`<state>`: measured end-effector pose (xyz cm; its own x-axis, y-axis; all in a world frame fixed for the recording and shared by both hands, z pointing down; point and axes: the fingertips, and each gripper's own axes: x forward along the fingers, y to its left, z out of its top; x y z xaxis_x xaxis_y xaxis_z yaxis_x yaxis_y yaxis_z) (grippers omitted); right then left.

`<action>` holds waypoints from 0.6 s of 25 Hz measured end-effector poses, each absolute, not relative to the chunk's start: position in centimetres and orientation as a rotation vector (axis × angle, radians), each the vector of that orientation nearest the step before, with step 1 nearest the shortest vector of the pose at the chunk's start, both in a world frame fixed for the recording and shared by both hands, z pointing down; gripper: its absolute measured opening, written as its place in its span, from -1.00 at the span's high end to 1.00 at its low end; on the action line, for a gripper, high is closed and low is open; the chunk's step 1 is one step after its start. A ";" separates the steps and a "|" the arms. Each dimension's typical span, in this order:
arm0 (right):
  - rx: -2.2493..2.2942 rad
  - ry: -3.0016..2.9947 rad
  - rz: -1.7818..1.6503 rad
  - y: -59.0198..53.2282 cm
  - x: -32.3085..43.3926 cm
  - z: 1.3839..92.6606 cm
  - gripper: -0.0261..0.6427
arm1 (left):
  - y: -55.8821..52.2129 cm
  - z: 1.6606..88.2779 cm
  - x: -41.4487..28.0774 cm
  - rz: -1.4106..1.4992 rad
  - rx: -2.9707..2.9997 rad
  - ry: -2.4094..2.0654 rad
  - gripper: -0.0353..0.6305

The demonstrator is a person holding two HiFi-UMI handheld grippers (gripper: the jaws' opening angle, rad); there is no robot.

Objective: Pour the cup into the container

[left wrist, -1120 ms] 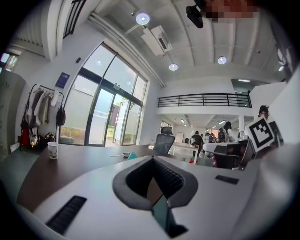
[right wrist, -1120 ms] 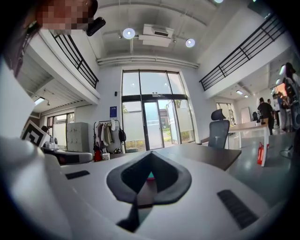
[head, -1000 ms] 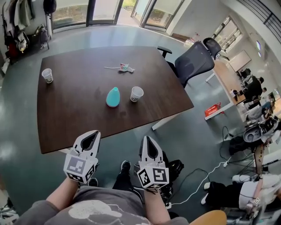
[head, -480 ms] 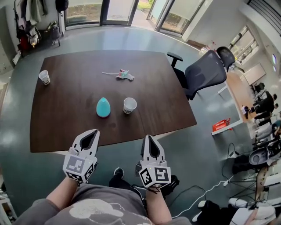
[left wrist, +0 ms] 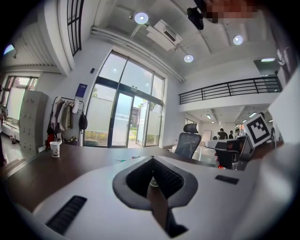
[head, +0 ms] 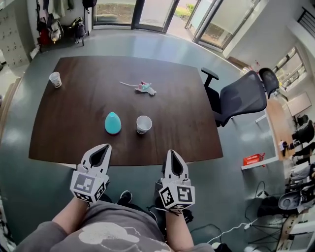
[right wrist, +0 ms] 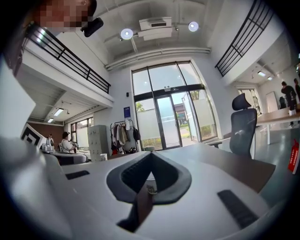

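While both grippers hang just short of the tabletop's near edge, the person's grey-clad lap fills the bottom of the head view, with a dark shoe showing on the floor between the forearms. The left gripper has its jaws pressed together with nothing between them; its own view shows the dark pads meeting along one seam. The right gripper is likewise closed and empty, its tips over the floor just before the table. Both point toward the dark brown tabletop.

A little way in from that near edge stand the task's two things, side by side and not touching: a teal, egg-shaped container on the left and a white paper cup upright on the right. What the cup holds cannot be made out. Each gripper view catches this cup beyond its closed jaws.

Farther back, near the middle of the tabletop, lies a small pale object with a thin cord. A second paper cup stands alone well apart at the far left corner.

Past the table's right side is a dark office chair, a small red item lies on the floor, and tall glass doors close the far wall.
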<state>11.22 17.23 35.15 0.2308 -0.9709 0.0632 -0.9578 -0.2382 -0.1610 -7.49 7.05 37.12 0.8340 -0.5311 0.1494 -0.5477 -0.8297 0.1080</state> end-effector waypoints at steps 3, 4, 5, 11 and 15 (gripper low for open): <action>-2.367 1.917 -0.253 16.3 11.3 35.8 0.96 | 6.6 37.2 -7.4 0.175 2.848 -0.891 0.87; -2.360 1.926 -0.263 16.1 11.2 36.0 0.96 | 6.5 37.2 -7.4 0.176 2.845 -0.899 0.87; -2.355 1.933 -0.274 15.8 11.1 36.3 0.96 | 6.4 37.1 -7.4 0.177 2.843 -0.905 0.87; -2.368 1.929 -0.321 13.6 10.8 36.9 0.96 | 3.7 37.3 -7.7 0.186 2.826 -0.920 0.87; -2.391 1.896 -0.306 10.9 11.6 36.2 0.96 | 1.9 37.7 -6.6 0.211 2.874 -0.847 0.87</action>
<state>11.56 10.94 36.19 0.2165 -0.9702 0.1092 -0.9553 -0.2336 -0.1812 -6.59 1.86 37.66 0.8319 -0.5275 0.1724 -0.5468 -0.8322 0.0923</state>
